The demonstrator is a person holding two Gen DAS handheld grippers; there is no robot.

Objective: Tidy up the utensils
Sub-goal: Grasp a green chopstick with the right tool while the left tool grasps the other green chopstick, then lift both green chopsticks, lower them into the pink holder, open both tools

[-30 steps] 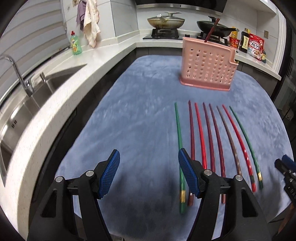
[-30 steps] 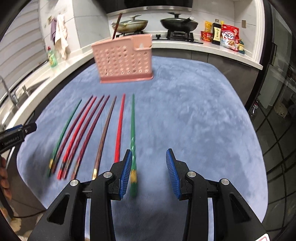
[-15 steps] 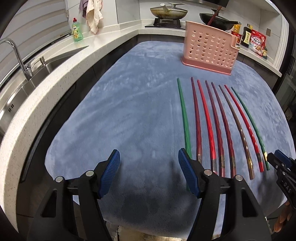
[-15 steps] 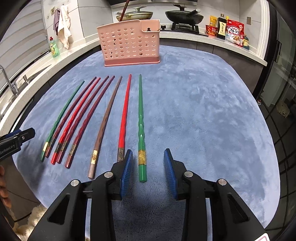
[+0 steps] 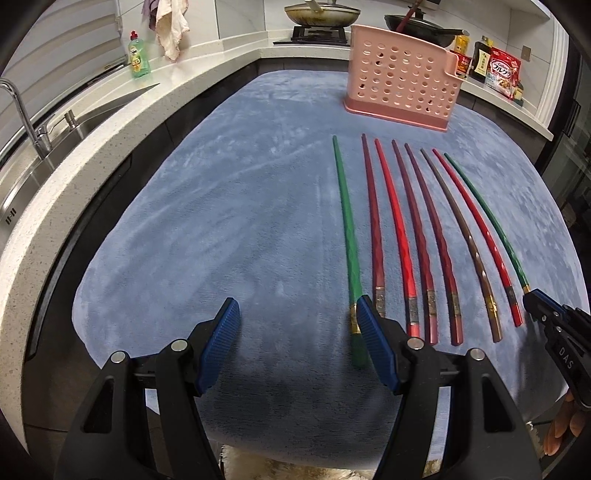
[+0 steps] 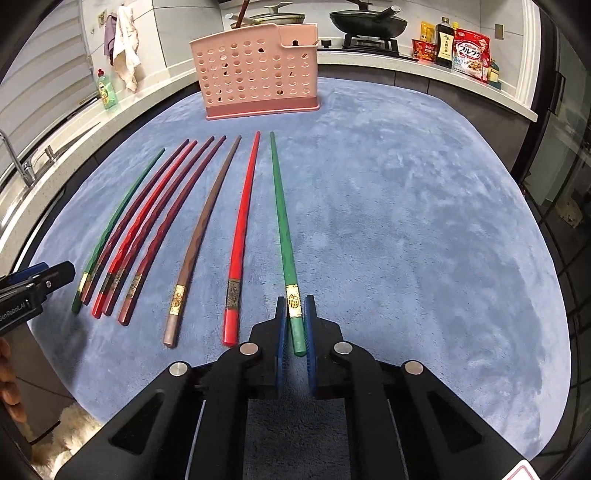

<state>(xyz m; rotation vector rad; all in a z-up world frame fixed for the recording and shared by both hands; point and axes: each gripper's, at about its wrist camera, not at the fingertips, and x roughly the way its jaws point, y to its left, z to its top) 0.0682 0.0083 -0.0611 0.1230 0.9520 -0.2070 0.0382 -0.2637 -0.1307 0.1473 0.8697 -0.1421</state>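
Several red, maroon, brown and green chopsticks lie side by side on a blue mat (image 5: 240, 221). In the right wrist view my right gripper (image 6: 295, 302) is down at the near end of the rightmost green chopstick (image 6: 282, 221). Its jaws are closing, and the blue pads press on that chopstick's gold-banded end. My left gripper (image 5: 297, 306) stands open over bare mat. Its right finger (image 5: 369, 325) lies beside the near end of the leftmost green chopstick (image 5: 345, 221), with nothing between the pads. A pink perforated holder (image 6: 258, 74) stands upright at the far side of the mat.
A dark chopstick (image 6: 243, 9) sticks up from the pink holder. A white counter with a sink (image 5: 44, 122) and a green soap bottle (image 5: 138, 55) runs along the left. Pans on a stove and food packets (image 6: 469, 51) line the back.
Both grippers have sunk toward the mat. The right jaws have narrowed from partly open until they grip the green chopstick's near end. The left jaws keep the same width.
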